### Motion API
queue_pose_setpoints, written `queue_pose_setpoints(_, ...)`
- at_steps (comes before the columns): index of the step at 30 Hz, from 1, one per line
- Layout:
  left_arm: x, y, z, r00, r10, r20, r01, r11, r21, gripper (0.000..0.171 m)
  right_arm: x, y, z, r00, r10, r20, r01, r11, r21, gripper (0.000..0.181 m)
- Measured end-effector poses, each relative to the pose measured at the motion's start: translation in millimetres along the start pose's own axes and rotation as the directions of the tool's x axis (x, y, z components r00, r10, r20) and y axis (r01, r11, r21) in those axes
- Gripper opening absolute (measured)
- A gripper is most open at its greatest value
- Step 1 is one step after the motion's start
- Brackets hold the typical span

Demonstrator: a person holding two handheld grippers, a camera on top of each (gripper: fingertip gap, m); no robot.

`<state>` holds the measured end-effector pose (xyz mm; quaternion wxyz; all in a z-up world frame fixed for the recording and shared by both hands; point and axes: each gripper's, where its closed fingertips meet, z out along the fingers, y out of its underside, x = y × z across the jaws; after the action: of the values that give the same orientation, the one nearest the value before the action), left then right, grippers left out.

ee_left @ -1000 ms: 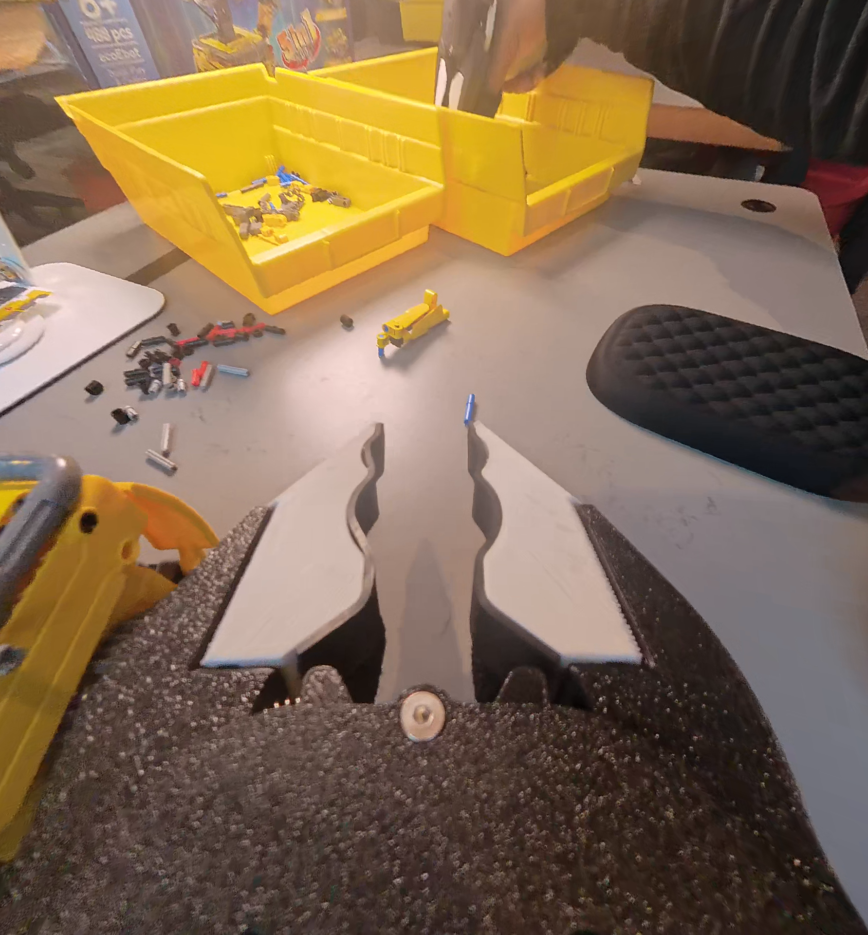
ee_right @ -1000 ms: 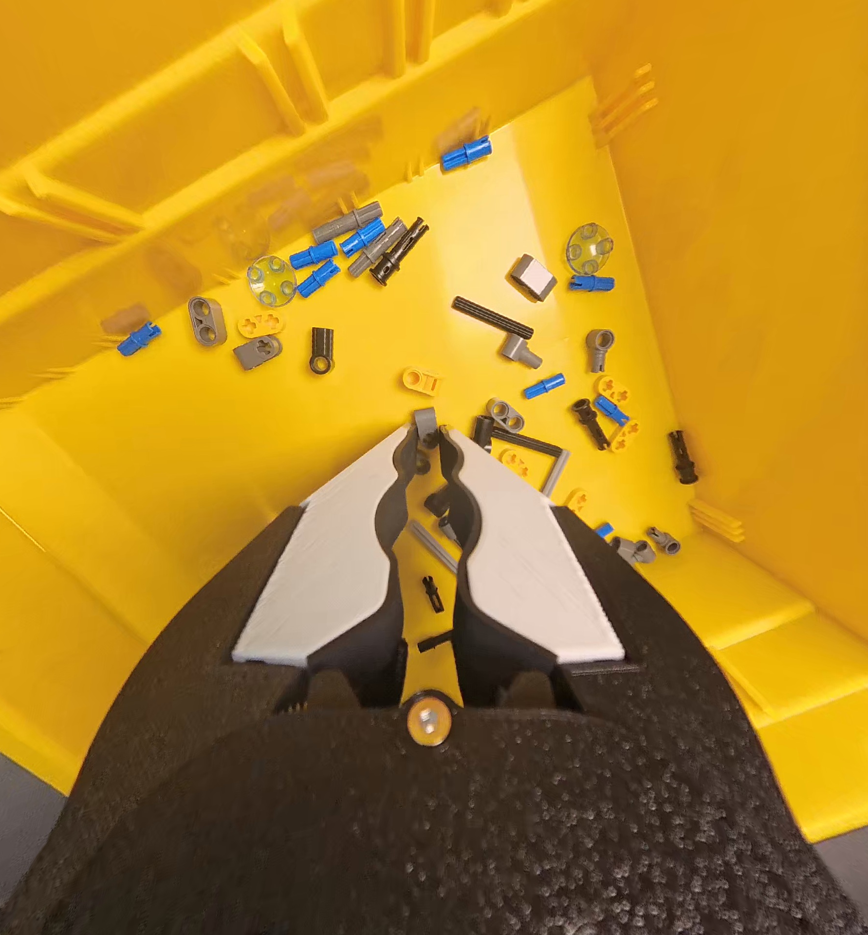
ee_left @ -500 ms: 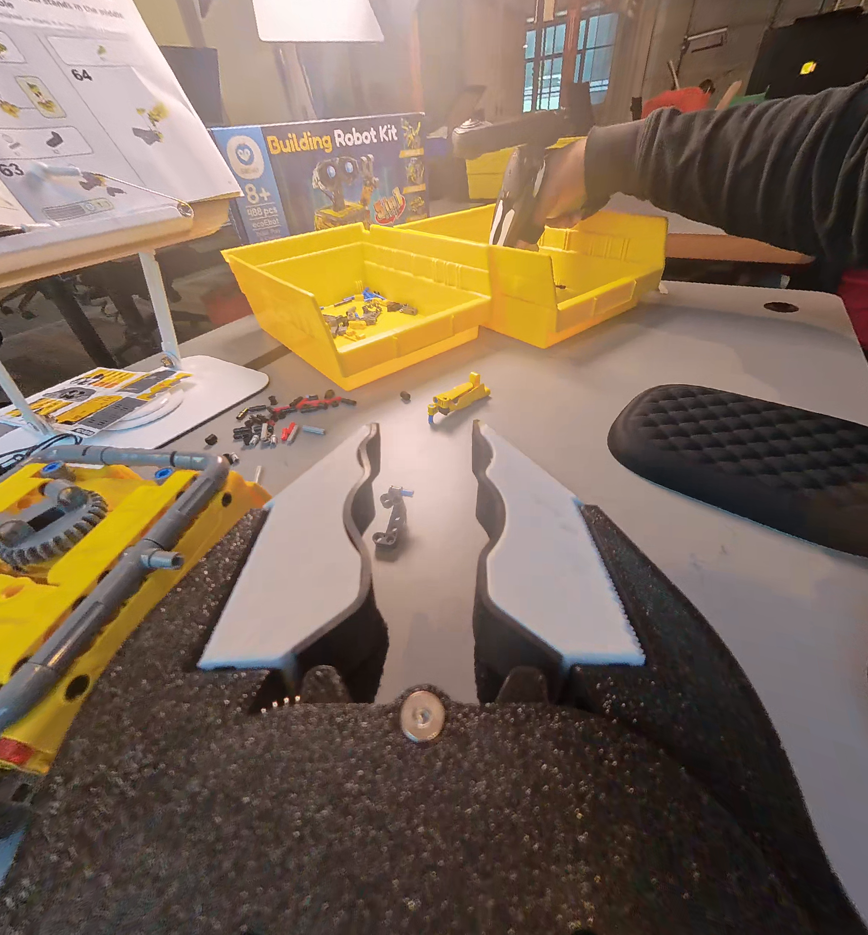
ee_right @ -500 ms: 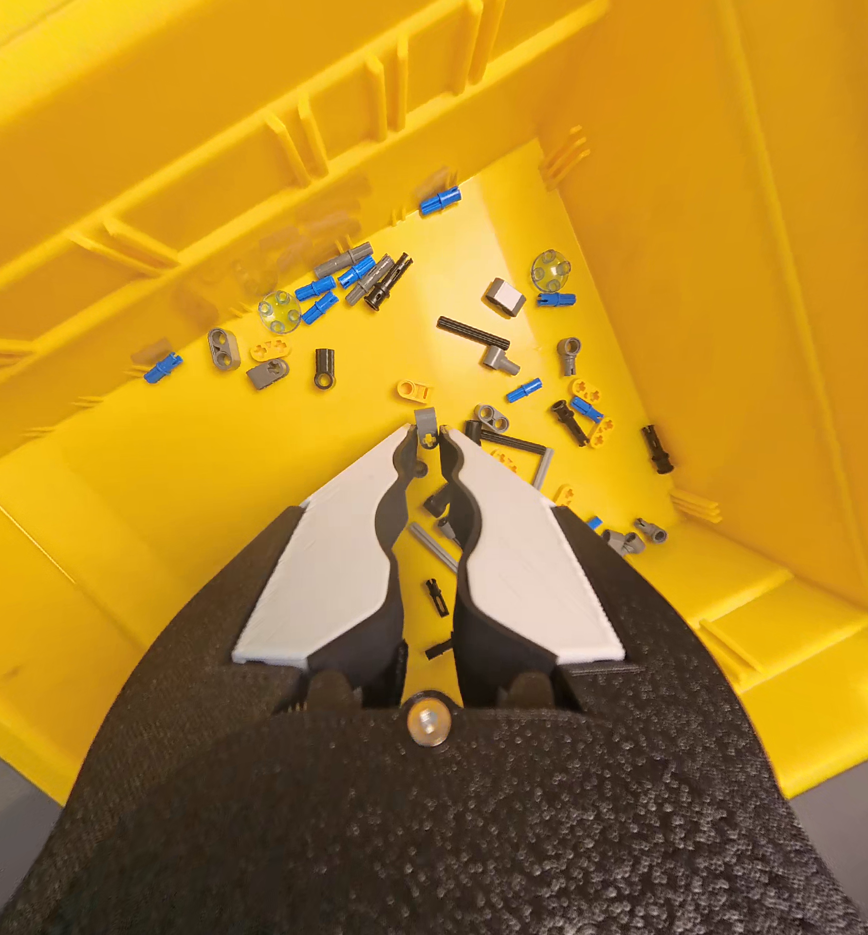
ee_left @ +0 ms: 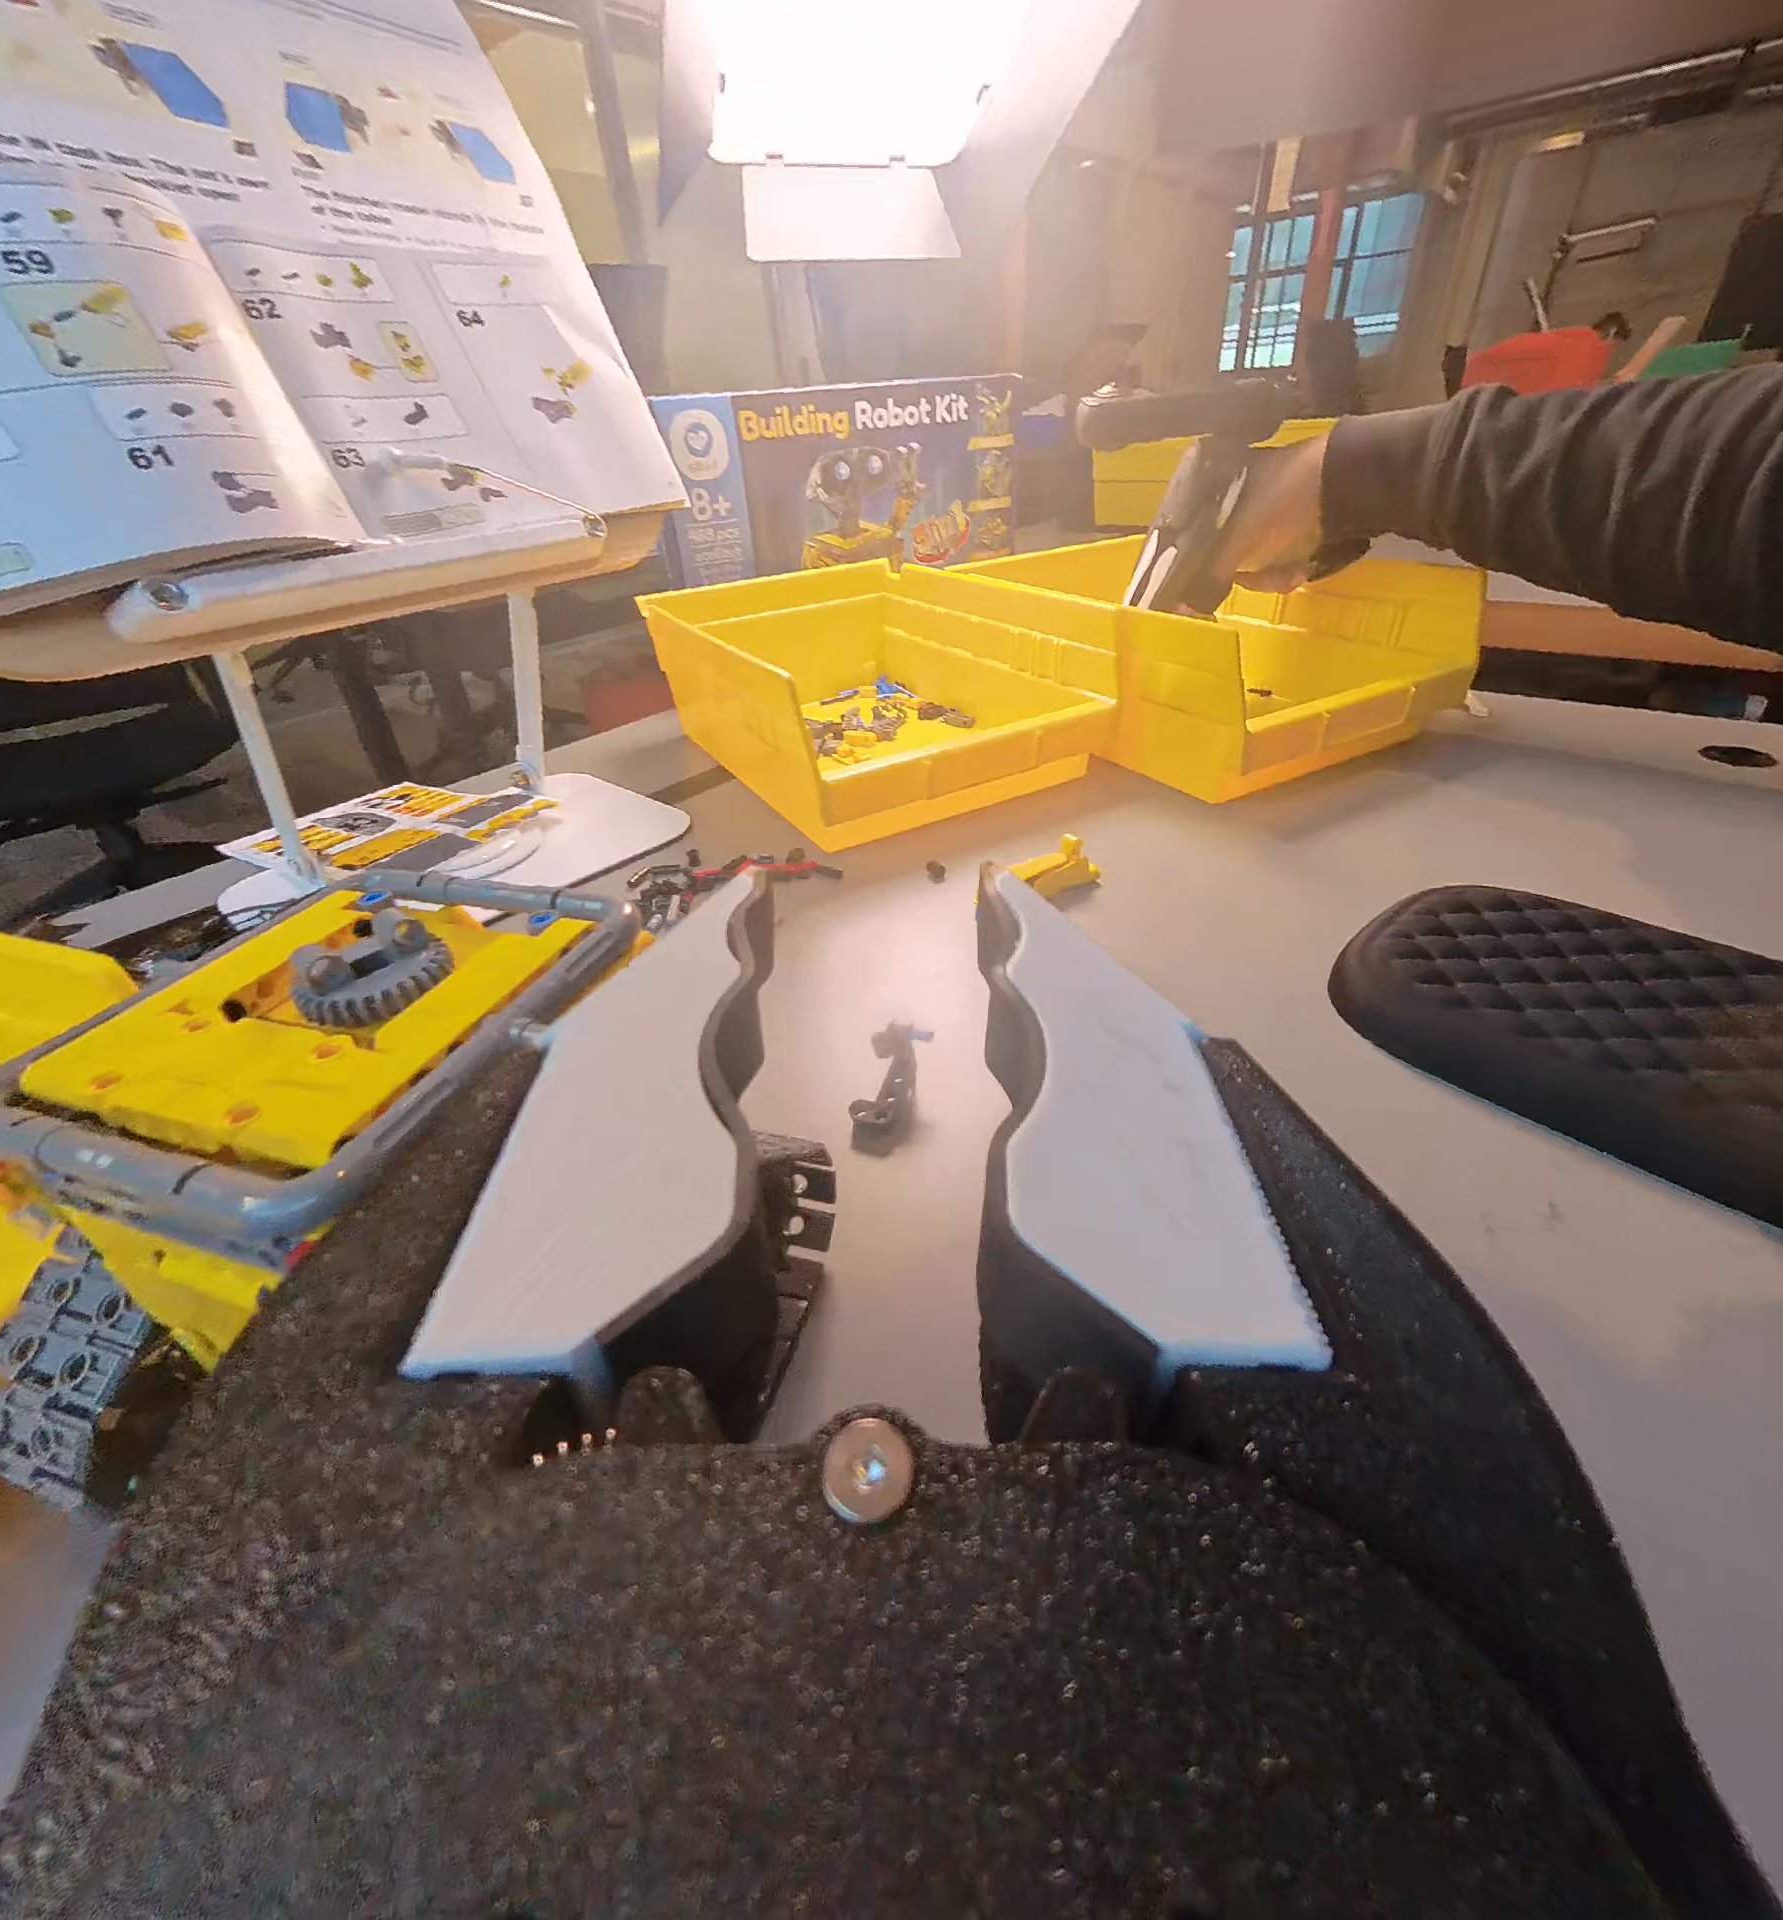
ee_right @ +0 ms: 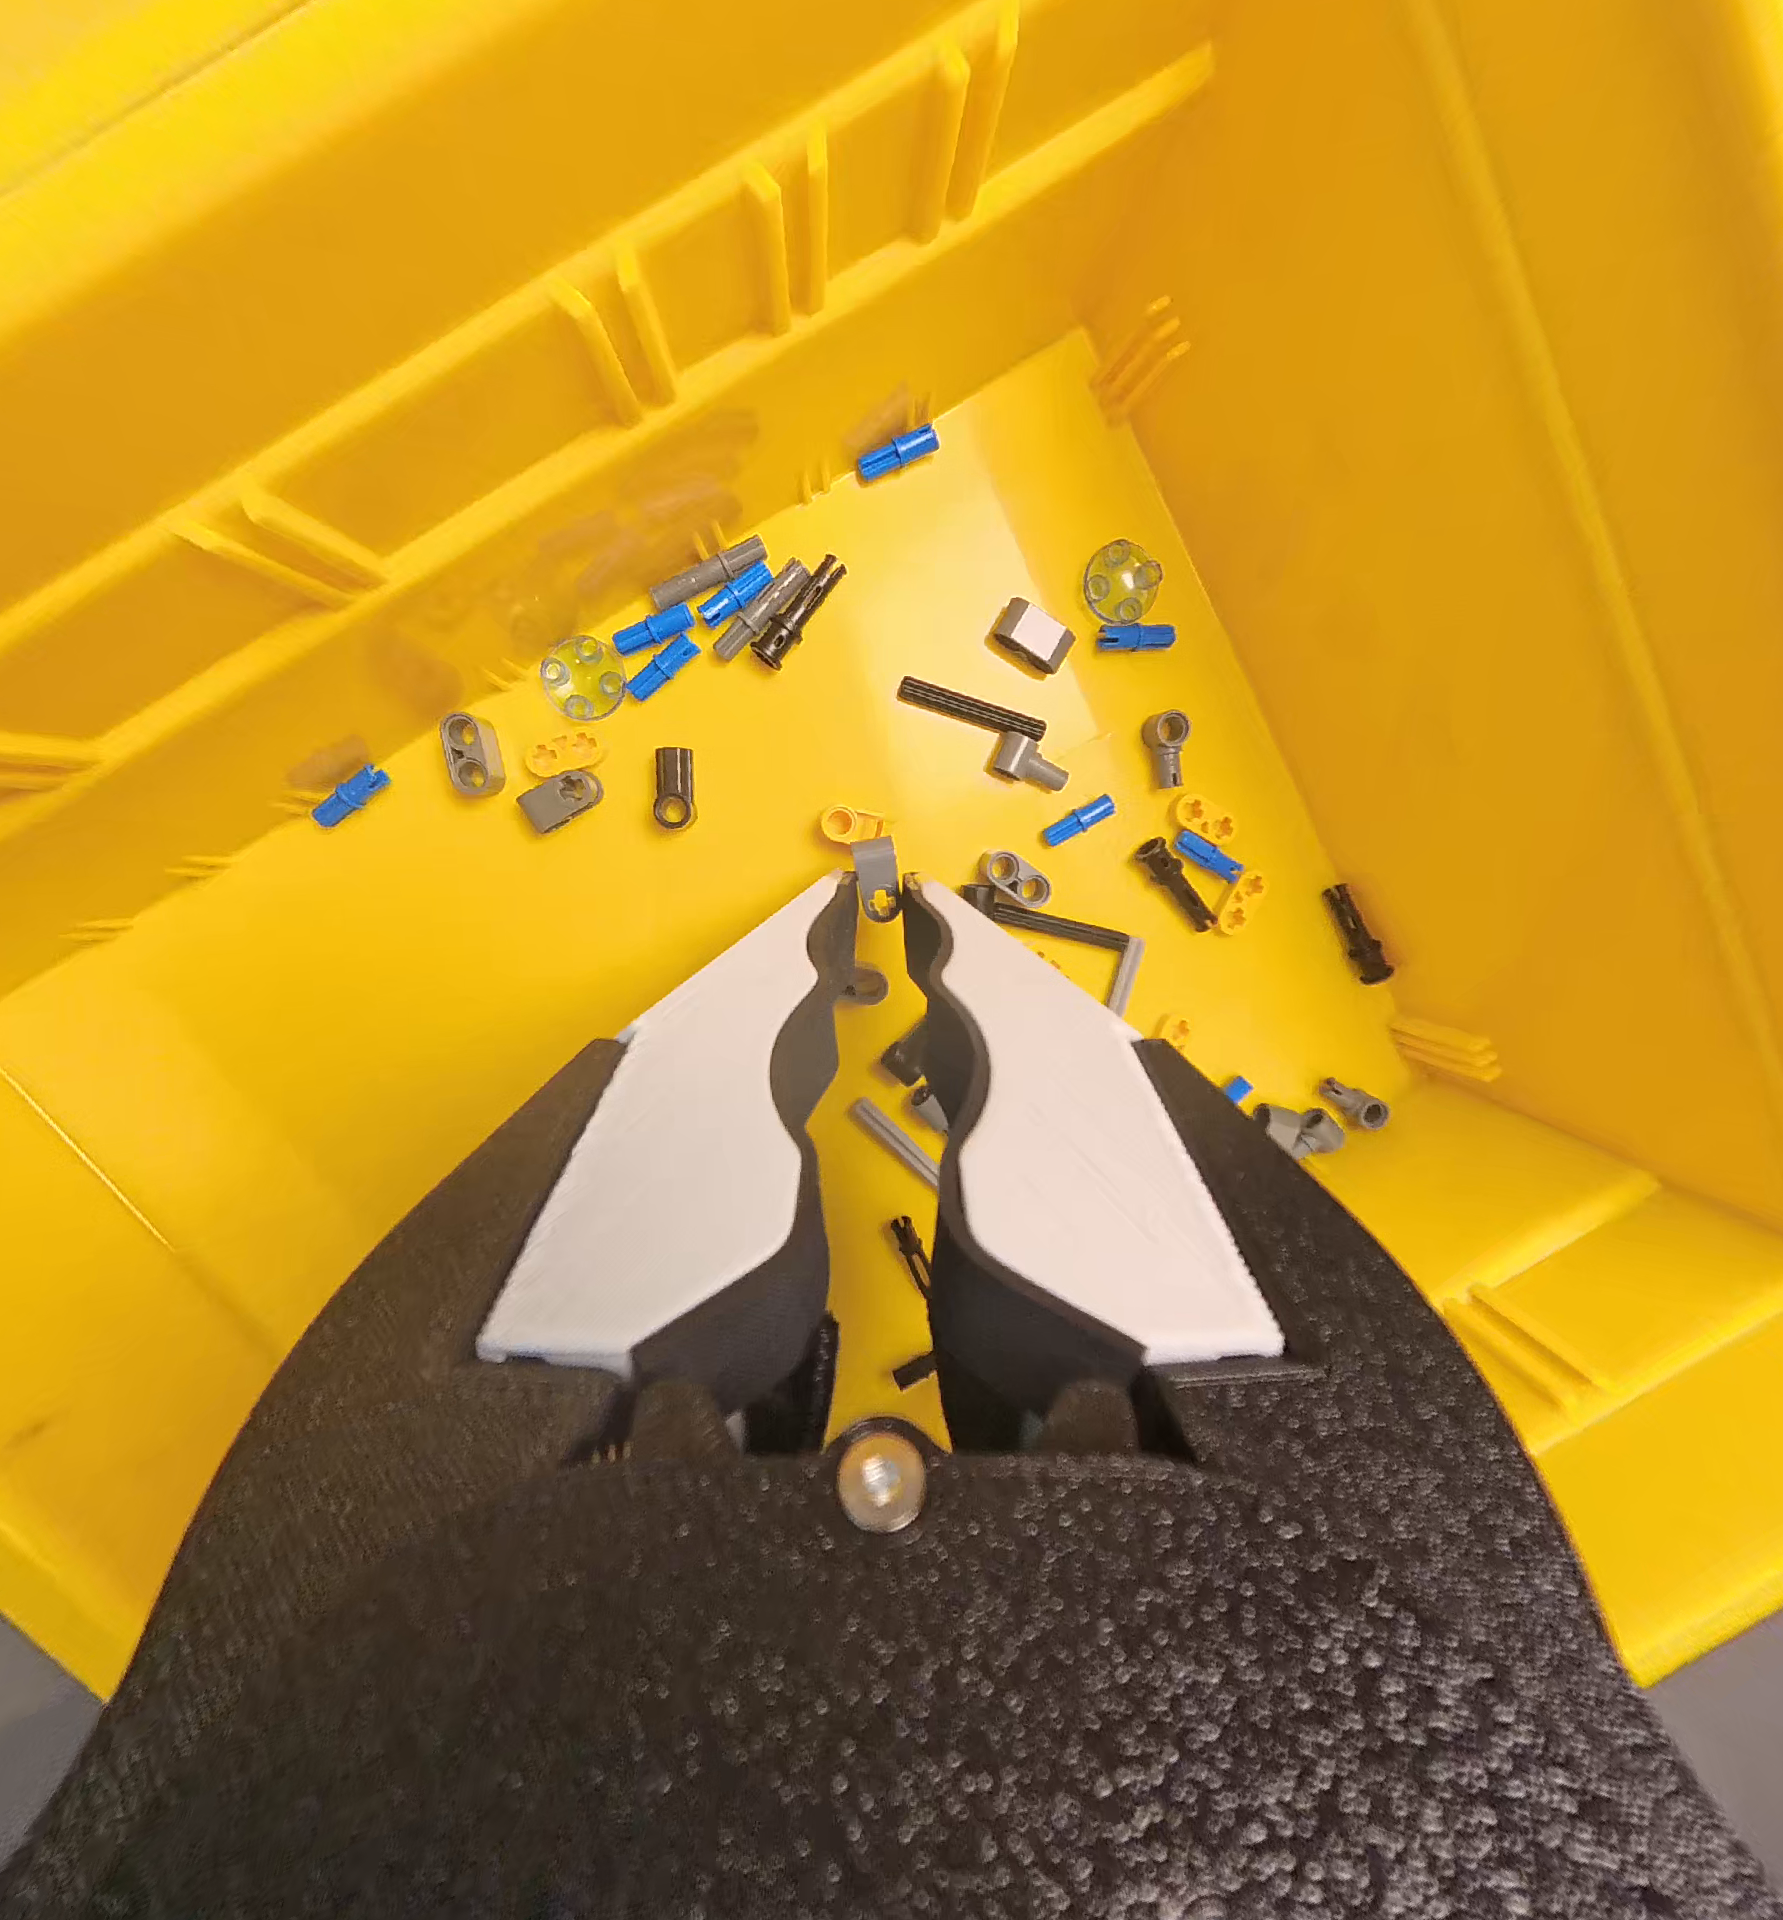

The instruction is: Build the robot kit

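My right gripper (ee_right: 879, 886) is shut on a small grey connector piece (ee_right: 874, 864) and holds it above the floor of a yellow bin (ee_right: 347, 1039). Several small blue, grey, black and yellow pins and connectors (ee_right: 731, 613) lie scattered below it. My left gripper (ee_left: 871, 888) is open and empty, low over the grey table (ee_left: 1334, 1403). A small dark grey piece with a blue pin (ee_left: 892, 1075) lies on the table between its fingers. A partly built yellow model with a grey gear (ee_left: 274, 1039) stands just left of the left finger. The right gripper also shows in the left wrist view (ee_left: 1178, 561), held by a hand over the far bin.
Two yellow bins (ee_left: 752, 686) (ee_left: 1386, 675) stand at the back of the table. A black quilted pad (ee_left: 1614, 1039) lies at the right. An open instruction booklet on a white stand (ee_left: 243, 312), a kit box (ee_left: 845, 478), loose small parts (ee_left: 710, 878) and a small yellow assembly (ee_left: 1053, 868) lie ahead. The grippers' ends are close to 55 cm from one another.
My left gripper has drawn back and tilted up, bringing the dark grey piece and yellow model into view. My right gripper has risen a little in the bin with the grey connector.
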<state>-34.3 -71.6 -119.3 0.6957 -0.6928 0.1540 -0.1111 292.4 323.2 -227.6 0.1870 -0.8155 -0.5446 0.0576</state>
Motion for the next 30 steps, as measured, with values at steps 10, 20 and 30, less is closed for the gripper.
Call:
queue_pose_setpoints(10, -3.4, 2.6, 0.0, 1.0, -0.024, 0.005, 0.024, 1.0, -0.01, 0.041, -2.4, -0.8, 3.6, 1.0, 0.008, 0.008, -0.008, 1.0, 0.013, 0.008)
queue_pose_setpoints(20, -3.5, 5.1, 1.3, 1.0, -0.031, 0.0, 0.031, 0.999, -0.021, 0.041, -7.0, -3.3, 3.8, 0.998, 0.033, 0.055, -0.035, 0.999, 0.04, 0.008)
queue_pose_setpoints(30, -3.9, 7.1, 2.6, 0.999, -0.041, -0.006, 0.04, 0.999, -0.032, 0.041, -1.1, -19.5, -28.7, 0.994, 0.021, 0.109, -0.035, 0.991, 0.13, 0.017)
